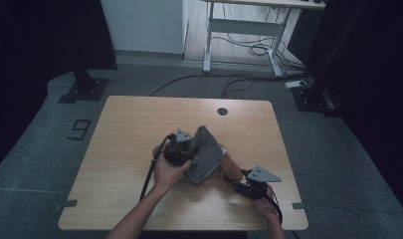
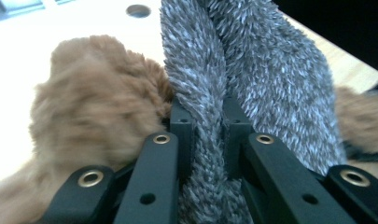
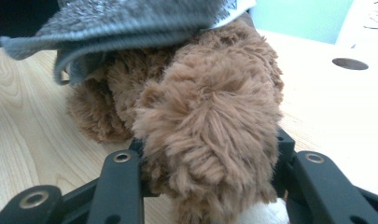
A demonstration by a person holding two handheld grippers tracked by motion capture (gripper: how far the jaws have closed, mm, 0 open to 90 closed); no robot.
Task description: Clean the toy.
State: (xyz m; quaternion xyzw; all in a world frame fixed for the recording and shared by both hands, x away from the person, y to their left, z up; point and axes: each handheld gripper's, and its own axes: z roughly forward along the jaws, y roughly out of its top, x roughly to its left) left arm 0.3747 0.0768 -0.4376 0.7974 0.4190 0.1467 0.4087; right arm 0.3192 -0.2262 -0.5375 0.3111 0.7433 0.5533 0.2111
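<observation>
A brown plush toy point(image 1: 230, 168) lies on the wooden table point(image 1: 129, 124), partly covered by a grey fuzzy cloth point(image 1: 205, 152). My left gripper point(image 1: 185, 149) is shut on a fold of the grey cloth point(image 2: 252, 74), with the brown plush point(image 2: 93, 107) at its left side. My right gripper point(image 1: 243, 183) is shut on a thick limb of the brown plush toy point(image 3: 210, 126), and the grey cloth point(image 3: 130, 18) hangs over the plush above it. A white patch of the toy shows at the bottom of the right gripper view.
A round cable hole point(image 1: 222, 111) sits near the table's far edge. Beyond the table stand a white desk frame point(image 1: 239, 30) with loose cables on the floor and black stand bases point(image 1: 84, 89) at both sides.
</observation>
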